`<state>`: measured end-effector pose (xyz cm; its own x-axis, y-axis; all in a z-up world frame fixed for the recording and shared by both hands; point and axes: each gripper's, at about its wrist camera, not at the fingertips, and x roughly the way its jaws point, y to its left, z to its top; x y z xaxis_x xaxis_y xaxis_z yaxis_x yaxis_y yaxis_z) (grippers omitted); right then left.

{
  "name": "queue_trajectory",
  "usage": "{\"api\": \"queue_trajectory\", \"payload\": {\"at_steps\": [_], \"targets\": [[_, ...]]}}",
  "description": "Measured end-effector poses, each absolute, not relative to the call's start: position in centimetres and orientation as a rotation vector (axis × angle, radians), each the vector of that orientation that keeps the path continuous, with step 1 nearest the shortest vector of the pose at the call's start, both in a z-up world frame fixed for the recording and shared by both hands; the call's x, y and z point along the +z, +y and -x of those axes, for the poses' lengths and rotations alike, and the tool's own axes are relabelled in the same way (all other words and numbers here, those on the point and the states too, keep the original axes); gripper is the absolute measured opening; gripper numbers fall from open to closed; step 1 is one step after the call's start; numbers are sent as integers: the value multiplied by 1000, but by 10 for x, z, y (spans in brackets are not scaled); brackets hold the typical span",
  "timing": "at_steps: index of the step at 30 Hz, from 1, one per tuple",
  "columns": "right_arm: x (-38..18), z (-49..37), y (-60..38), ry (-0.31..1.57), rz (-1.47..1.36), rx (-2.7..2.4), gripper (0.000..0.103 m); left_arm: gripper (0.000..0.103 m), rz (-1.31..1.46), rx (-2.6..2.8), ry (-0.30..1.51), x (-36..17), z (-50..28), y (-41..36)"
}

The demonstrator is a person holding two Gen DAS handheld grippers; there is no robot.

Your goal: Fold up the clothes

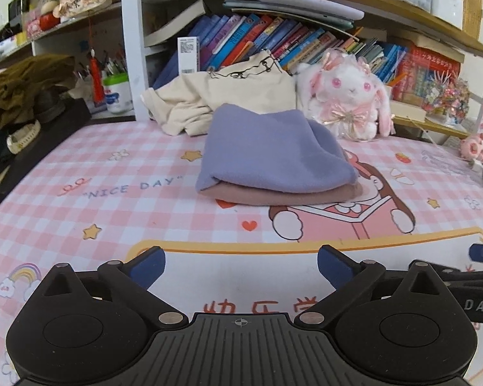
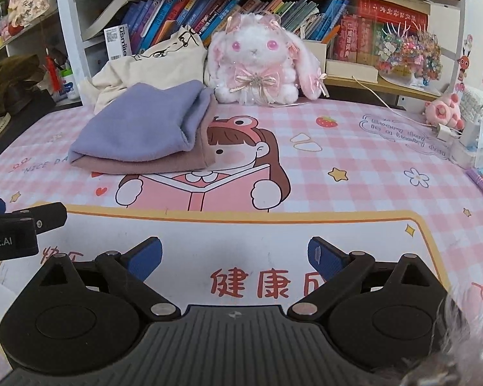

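A folded lavender cloth (image 1: 273, 151) lies on top of a folded dusty-pink cloth (image 1: 283, 194) on the pink checked mat (image 1: 112, 173). The stack also shows in the right wrist view, lavender (image 2: 138, 132) over pink (image 2: 151, 165). A crumpled cream garment (image 1: 215, 96) lies behind it against the books; it also shows in the right wrist view (image 2: 145, 64). My left gripper (image 1: 240, 265) is open and empty, in front of the stack. My right gripper (image 2: 235, 257) is open and empty, to the right of the left one.
A white and pink plush rabbit (image 2: 257, 67) sits behind the stack to the right. Bookshelves (image 1: 273, 35) line the back. A dark olive garment (image 1: 22, 87) lies at the left edge. A charger and cable (image 2: 444, 130) and a small pink toy (image 2: 442, 112) sit at the right.
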<state>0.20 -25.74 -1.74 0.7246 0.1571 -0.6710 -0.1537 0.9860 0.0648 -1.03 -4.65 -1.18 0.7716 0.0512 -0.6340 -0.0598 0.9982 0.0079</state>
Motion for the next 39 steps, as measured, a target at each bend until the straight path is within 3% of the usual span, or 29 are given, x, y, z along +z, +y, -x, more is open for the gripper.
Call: {"api": "queue_trajectory", "payload": {"at_steps": [39], "targets": [[-22, -12, -257, 762, -15, 176, 99, 103, 0, 65, 727, -13, 0, -46]]}}
